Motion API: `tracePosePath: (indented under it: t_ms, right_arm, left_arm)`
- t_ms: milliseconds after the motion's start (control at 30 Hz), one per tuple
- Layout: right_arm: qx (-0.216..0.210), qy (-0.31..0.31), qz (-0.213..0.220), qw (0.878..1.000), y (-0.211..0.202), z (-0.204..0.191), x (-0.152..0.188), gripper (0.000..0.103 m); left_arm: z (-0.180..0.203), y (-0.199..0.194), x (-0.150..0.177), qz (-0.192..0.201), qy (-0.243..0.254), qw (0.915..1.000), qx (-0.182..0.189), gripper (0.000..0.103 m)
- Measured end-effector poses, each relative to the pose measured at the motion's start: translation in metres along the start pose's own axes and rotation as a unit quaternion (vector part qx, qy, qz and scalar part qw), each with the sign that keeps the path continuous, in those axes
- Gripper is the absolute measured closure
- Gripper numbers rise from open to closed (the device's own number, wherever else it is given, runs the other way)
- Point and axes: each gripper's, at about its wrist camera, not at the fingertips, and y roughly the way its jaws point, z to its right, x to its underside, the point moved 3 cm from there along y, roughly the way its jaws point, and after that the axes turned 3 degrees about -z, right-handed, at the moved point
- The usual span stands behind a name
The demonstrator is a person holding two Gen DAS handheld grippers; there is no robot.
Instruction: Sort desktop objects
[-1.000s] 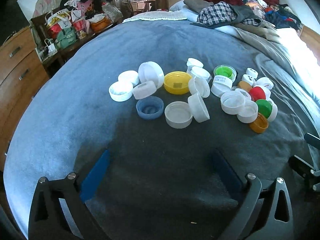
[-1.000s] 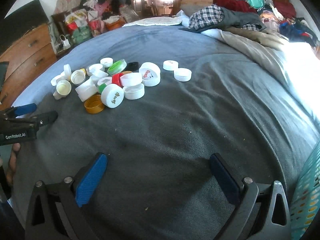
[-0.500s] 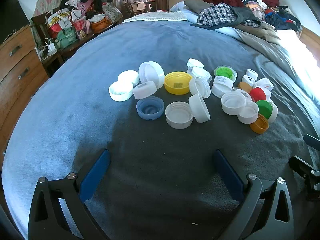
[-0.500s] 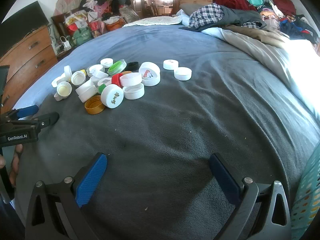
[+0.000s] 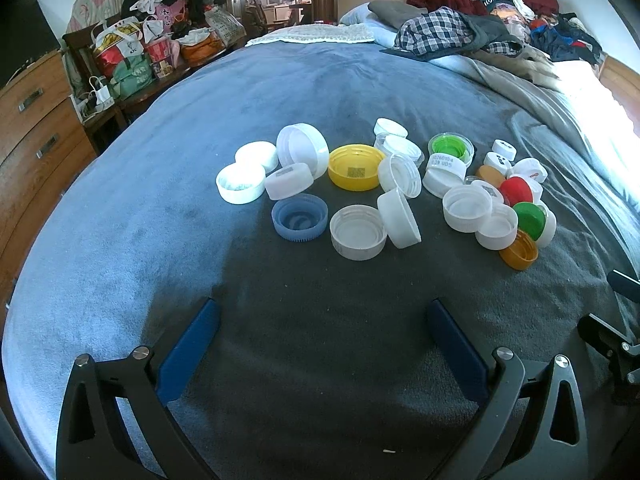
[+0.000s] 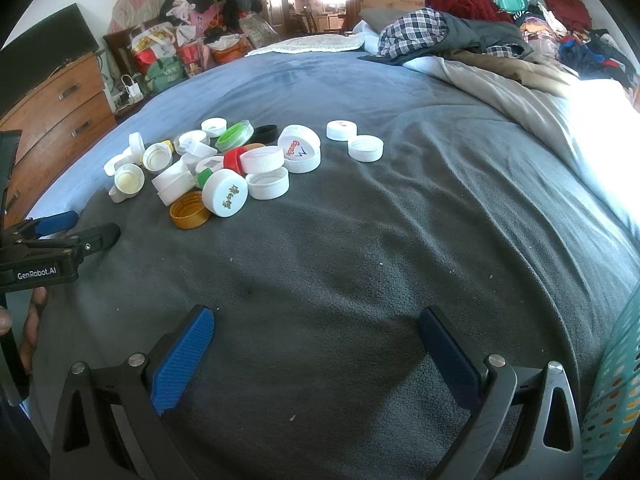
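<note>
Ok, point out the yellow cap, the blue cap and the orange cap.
yellow cap (image 5: 356,167), left wrist view, on its open inside.
blue cap (image 5: 299,217), left wrist view, on its hollow inside.
orange cap (image 6: 189,210), right wrist view, on its open inside.

"GenRobot.AI" is printed on the left gripper (image 6: 60,236), left of the right tool; ahead, a white cap (image 6: 299,148) reads, perhaps, "GenCon".
</note>
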Motion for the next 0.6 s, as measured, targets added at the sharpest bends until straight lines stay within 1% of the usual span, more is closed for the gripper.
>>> tracePosePath:
  t_ms: [600]
  right_arm:
    - [0.000,0.000,0.000,1.000,0.0002,0.0005,-0.0001,0.000]
  left_arm:
    - [-0.0010,0.0008,-0.0019,0.002,-0.002,1.0000,0.008,0.001]
